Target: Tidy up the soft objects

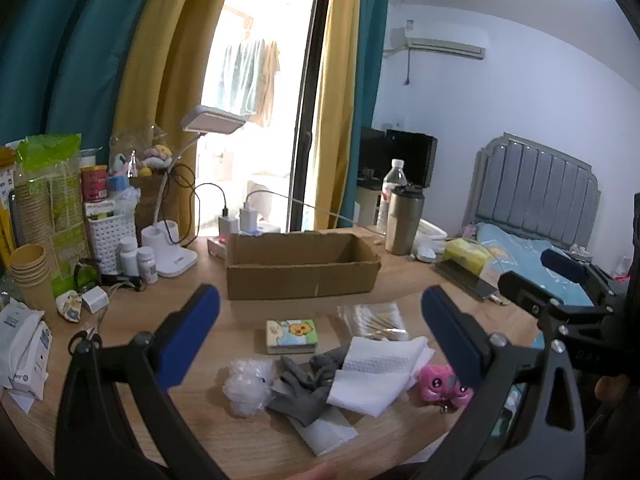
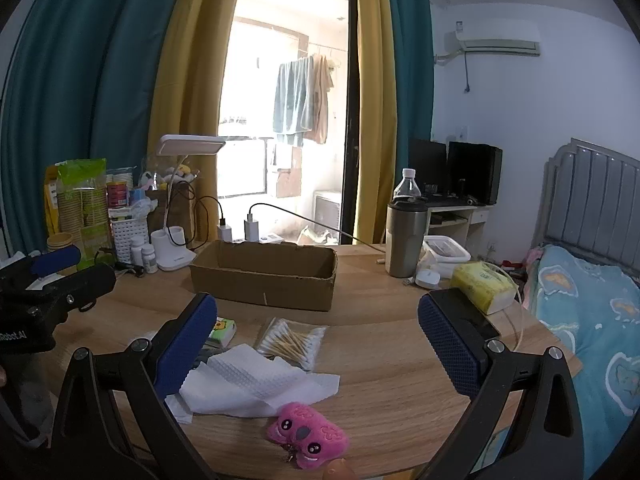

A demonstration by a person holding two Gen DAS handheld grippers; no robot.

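An open empty cardboard box (image 1: 302, 266) (image 2: 264, 276) stands mid-table. In front of it lie a white cloth (image 1: 378, 376) (image 2: 256, 384), grey gloves (image 1: 306, 386), a crumpled clear plastic bag (image 1: 247, 386), a small tissue pack (image 1: 291, 335) (image 2: 223, 330), a bag of cotton swabs (image 1: 374, 320) (image 2: 292, 342) and a pink plush toy (image 1: 442, 386) (image 2: 308, 434). My left gripper (image 1: 320, 308) is open and empty above these items. My right gripper (image 2: 316, 312) is open and empty, above the cloth and plush. It also shows in the left wrist view (image 1: 560, 276).
A desk lamp (image 1: 176, 240), pill bottles (image 1: 138, 260), paper cups (image 1: 30, 272) and packages crowd the table's left. A steel tumbler (image 2: 405, 236), water bottle (image 2: 406, 186), yellow tissue pack (image 2: 482, 286) and phone (image 2: 478, 320) sit right. A bed (image 2: 592, 320) lies beyond the right edge.
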